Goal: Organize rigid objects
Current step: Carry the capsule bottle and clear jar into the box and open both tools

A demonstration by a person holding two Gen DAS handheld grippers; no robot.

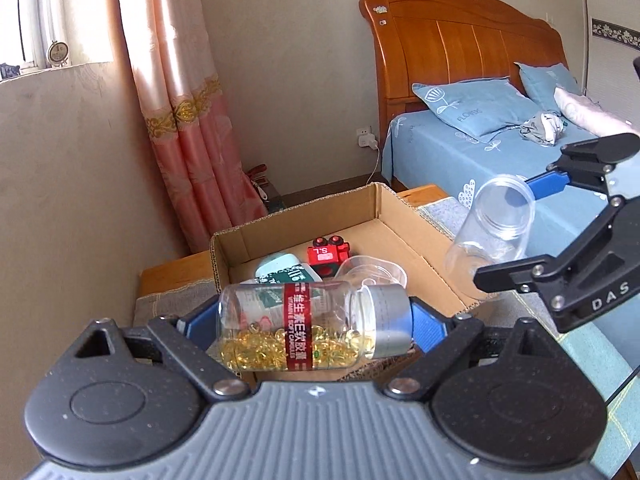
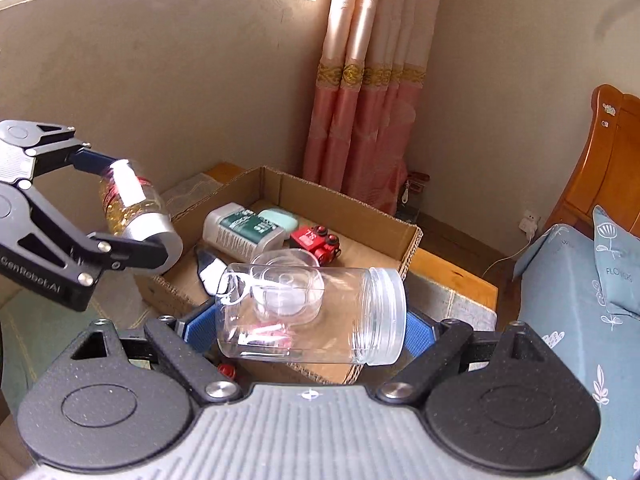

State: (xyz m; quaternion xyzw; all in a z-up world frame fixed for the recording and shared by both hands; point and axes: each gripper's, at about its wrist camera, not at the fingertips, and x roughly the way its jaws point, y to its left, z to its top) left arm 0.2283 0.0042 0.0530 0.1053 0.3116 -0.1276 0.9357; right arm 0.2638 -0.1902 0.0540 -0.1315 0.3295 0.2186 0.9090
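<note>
Left gripper clamps capsule bottle sideways; my right gripper grips empty clear jar; cardboard box holds toy train, white bottle.

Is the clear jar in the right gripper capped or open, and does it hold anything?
Open and empty: the clear jar lies sideways in the right gripper, threaded mouth bare, nothing inside.

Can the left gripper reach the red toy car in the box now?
Probably not as things stand. The left gripper is shut on the capsule bottle, so its fingers are occupied. The red toy car lies uncovered in the cardboard box, open from above.
</note>
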